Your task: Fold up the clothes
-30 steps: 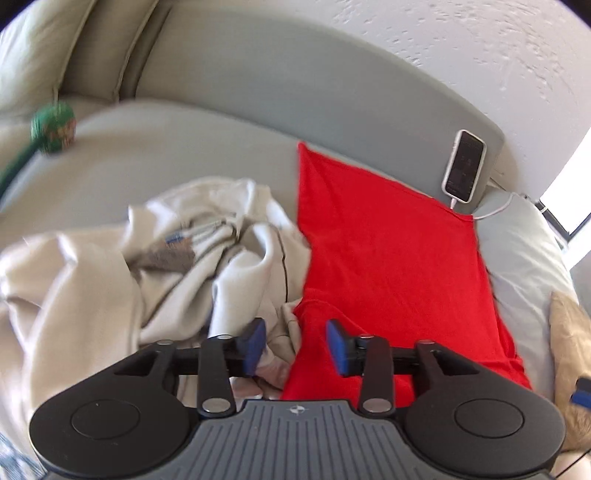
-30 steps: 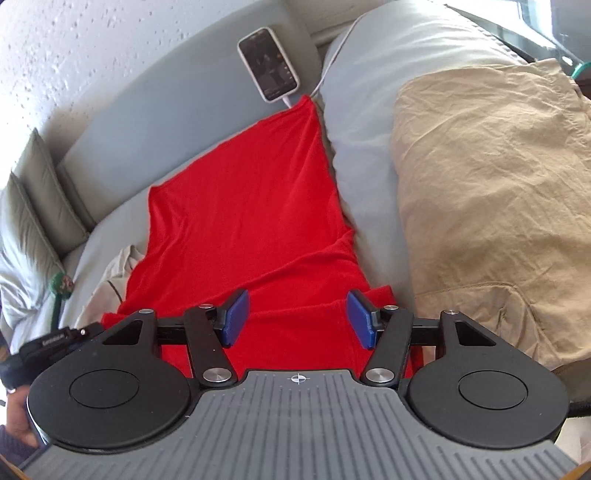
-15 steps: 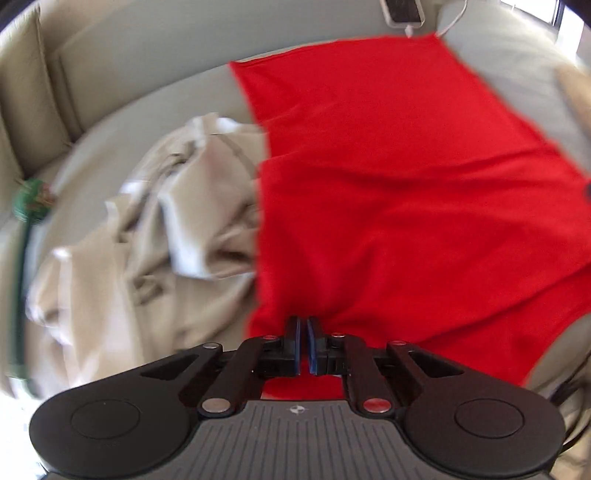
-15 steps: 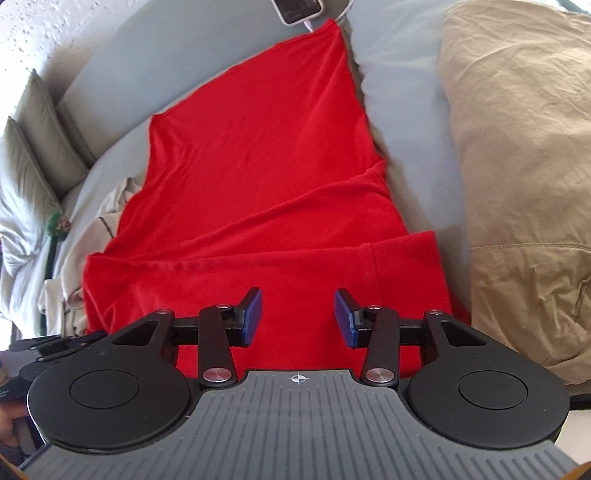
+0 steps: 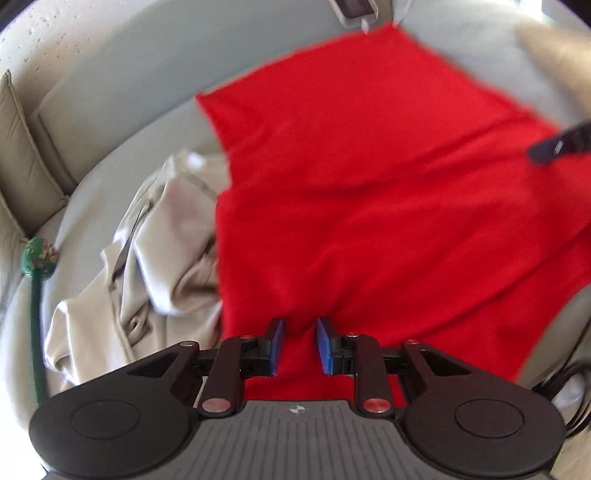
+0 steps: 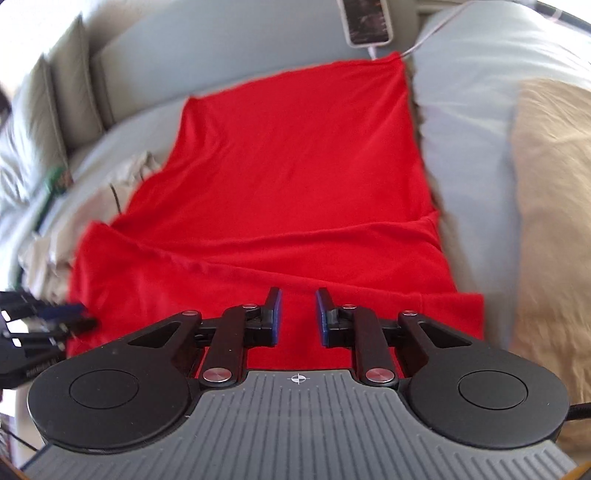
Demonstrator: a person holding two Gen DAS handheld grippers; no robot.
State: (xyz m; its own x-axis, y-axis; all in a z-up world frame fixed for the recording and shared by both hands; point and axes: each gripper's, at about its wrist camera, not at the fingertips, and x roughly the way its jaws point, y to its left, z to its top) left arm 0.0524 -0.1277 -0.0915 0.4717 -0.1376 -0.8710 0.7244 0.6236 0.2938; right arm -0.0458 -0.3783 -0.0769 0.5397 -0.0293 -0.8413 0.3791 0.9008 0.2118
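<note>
The limp, light red T-shirt (image 6: 295, 177) lay flat beside the phone (image 6: 367, 22). Its near hem suited pinching.

The left tool (image 5: 298, 345) had just been opening, the right tool (image 6: 297, 317) closing. Both stood narrowly apart, with cloth between the jaws but not clamped.

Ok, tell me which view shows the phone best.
The right wrist view. There the phone shows most of its dark screen and its charging cable, propped at the sofa back above the red garment. In the left wrist view only its lower corner shows, cut off by the top edge and blurred.
</note>
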